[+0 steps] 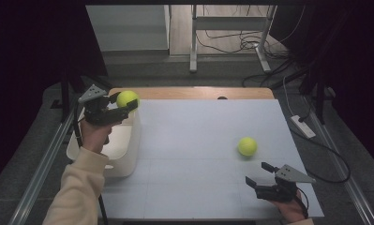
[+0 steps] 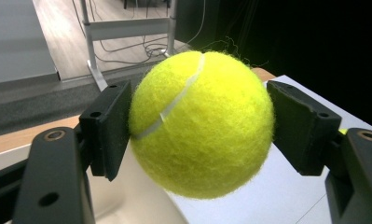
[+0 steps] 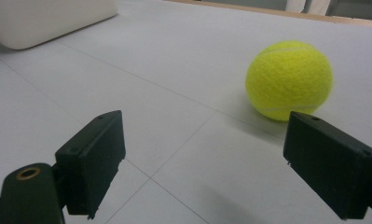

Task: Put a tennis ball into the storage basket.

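Two tennis balls appear. The left gripper (image 1: pixel 123 107), at the upper left of the high view, clamps one tennis ball (image 1: pixel 127 98) between its pads above the white bin (image 1: pixel 128 154). The second ball (image 1: pixel 247 146) lies on the counter (image 1: pixel 194 140) right of centre, ahead of the open, empty right gripper (image 1: pixel 258 174).

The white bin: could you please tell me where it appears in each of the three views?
High view: the white bin stands at the table's left edge, below the left gripper and its tennis ball.
Left gripper view: its rim shows bottom centre, under the held ball.
Right gripper view: its wall is top left.
Shared landmark: the grey table surface.
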`<action>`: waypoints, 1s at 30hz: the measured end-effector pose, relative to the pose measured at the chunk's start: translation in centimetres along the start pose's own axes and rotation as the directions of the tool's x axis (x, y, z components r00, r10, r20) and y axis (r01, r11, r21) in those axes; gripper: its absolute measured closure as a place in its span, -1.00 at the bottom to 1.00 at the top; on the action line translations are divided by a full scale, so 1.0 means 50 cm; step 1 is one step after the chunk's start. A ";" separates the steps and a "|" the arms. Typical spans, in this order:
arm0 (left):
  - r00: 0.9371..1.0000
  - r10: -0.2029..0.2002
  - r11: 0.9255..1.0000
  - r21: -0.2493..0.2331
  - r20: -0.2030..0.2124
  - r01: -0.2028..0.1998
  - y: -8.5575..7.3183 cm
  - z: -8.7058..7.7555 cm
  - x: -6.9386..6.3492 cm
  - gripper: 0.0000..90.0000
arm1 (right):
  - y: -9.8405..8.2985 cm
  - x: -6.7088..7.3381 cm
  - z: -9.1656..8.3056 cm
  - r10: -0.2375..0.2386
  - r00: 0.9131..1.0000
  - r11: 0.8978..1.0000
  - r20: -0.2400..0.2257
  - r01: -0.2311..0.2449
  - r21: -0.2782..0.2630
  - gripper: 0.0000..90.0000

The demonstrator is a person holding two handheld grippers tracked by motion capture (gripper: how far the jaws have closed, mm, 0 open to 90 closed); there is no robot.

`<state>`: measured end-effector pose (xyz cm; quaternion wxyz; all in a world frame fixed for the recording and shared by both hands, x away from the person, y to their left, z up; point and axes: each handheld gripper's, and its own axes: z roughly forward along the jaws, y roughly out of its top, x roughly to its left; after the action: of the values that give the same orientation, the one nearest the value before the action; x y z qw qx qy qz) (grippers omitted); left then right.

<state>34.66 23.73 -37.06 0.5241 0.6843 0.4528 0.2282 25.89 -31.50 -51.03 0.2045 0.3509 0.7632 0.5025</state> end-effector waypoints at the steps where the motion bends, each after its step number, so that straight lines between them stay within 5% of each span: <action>1: 1.000 -0.002 1.000 0.003 -0.005 0.002 0.000 0.000 0.003 -0.39 | 0.000 0.000 0.000 0.000 1.000 1.000 0.000 0.000 0.000 -0.72; 30: 0.993 -0.027 0.997 0.068 -0.119 0.036 -0.003 -0.017 0.067 -0.39 | 0.002 0.000 0.001 -0.002 1.000 1.000 0.006 0.002 0.000 -0.72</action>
<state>35.59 27.06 -37.44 0.4757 0.6803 0.5014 0.2437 25.97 -31.45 -50.95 0.2074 0.3518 0.7628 0.5014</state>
